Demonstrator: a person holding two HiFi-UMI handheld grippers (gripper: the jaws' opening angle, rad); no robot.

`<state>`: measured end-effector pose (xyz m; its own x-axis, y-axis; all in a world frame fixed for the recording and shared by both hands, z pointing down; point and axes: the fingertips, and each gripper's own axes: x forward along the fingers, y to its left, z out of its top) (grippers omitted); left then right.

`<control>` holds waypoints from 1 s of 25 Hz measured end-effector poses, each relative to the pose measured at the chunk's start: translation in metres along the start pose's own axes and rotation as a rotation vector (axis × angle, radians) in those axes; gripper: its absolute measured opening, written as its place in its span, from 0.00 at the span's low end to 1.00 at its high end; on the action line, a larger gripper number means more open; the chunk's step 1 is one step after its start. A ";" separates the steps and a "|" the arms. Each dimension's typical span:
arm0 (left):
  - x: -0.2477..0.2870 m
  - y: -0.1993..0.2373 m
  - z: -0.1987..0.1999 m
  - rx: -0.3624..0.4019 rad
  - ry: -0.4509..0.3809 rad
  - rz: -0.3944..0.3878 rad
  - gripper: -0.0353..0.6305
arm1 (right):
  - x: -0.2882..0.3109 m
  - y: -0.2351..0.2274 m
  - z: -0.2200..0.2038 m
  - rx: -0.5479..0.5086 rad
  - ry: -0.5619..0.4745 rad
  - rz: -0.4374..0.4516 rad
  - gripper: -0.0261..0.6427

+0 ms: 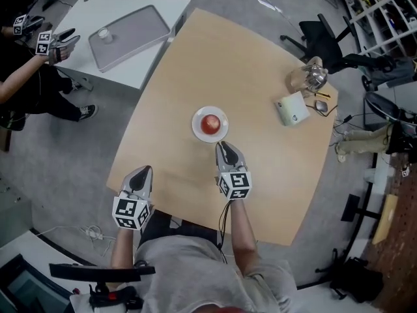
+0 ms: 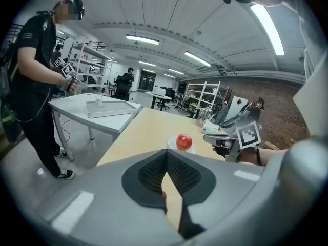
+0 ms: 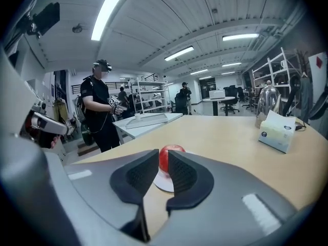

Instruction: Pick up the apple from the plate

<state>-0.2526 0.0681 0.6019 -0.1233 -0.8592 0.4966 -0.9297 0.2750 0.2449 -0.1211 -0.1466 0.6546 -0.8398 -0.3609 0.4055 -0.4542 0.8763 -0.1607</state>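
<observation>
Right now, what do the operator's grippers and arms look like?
The left gripper and right gripper are both grey wedge-shaped shells. Each tapers to two fingers with black ribbed inner faces and carries a cube of black-and-white square markers at the back. A thin black cable trails from the right one. The person wears a grey short-sleeved shirt.
</observation>
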 end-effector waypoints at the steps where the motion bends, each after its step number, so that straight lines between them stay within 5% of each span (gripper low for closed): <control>1: 0.000 0.000 -0.001 -0.002 0.002 0.004 0.08 | 0.003 -0.002 0.000 0.002 0.001 0.000 0.13; 25: 0.007 0.014 -0.020 -0.050 0.047 0.061 0.08 | 0.067 -0.010 -0.012 -0.022 0.074 0.071 0.51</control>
<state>-0.2593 0.0741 0.6255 -0.1617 -0.8195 0.5498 -0.9024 0.3482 0.2537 -0.1694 -0.1763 0.6940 -0.8450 -0.2737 0.4595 -0.3868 0.9060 -0.1717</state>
